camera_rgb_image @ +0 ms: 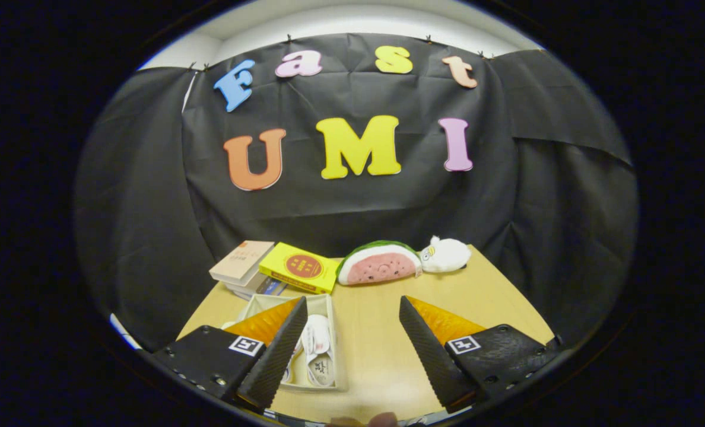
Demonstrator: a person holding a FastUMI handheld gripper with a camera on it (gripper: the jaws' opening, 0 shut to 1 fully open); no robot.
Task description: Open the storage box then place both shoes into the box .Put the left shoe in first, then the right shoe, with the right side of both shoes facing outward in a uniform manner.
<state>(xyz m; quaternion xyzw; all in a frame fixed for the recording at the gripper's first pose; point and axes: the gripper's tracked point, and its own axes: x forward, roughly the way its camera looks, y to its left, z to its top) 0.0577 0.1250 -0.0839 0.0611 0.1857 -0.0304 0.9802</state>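
Note:
A pale open storage box [332, 308] rests on the wooden table [382, 350], just ahead of and partly behind my left finger [275, 350]. Inside it lie white shoes [317, 350], soles and insoles showing; the finger hides part of them, so I cannot tell how they face. My gripper [352, 302] is open, held above the table with only bare tabletop between its fingers. The right finger [429, 350] stands to the right of the box, apart from it.
Beyond the box lie a stack of books [243, 264] and a yellow book [299, 267]. A watermelon-slice plush [379, 264] and a small white plush [446, 255] sit at the table's far edge by the black cloth wall.

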